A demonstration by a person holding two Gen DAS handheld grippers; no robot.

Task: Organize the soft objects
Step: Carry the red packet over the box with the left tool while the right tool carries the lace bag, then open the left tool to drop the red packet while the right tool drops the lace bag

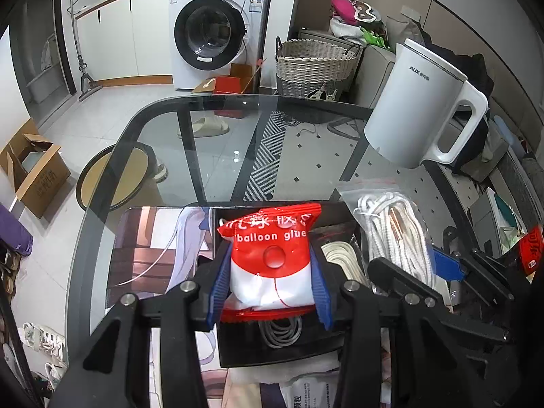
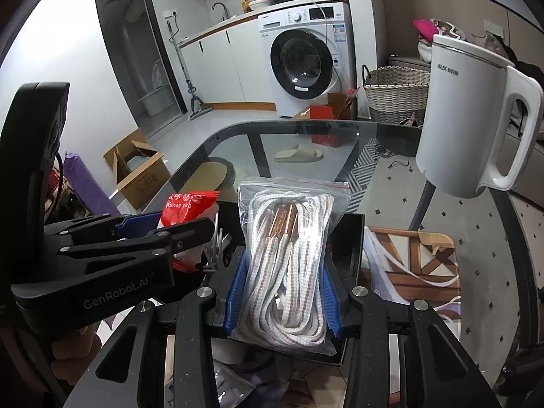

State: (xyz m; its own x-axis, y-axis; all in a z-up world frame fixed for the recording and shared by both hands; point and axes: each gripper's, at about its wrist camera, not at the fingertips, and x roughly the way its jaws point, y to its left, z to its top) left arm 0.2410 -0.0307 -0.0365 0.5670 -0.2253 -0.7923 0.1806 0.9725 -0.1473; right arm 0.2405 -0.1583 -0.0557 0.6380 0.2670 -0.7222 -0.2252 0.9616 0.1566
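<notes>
My left gripper (image 1: 270,284) is shut on a red and white balloon glue packet (image 1: 272,255) and holds it over a black box (image 1: 234,346) on the glass table. The box holds coiled white and grey cables (image 1: 280,331). My right gripper (image 2: 284,292) is shut on a clear zip bag of white shoelaces (image 2: 285,265) with copper tips, also over the black box (image 2: 350,238). The bag shows in the left wrist view (image 1: 394,234) to the right of the packet. The left gripper and its packet (image 2: 185,207) show at the left of the right wrist view.
A white AUX kettle (image 1: 418,108) stands on the glass table (image 1: 217,142) at the far right. A printed mat (image 1: 153,248) lies under the box. More packets (image 1: 306,391) lie at the near edge. A washing machine and wicker basket stand beyond.
</notes>
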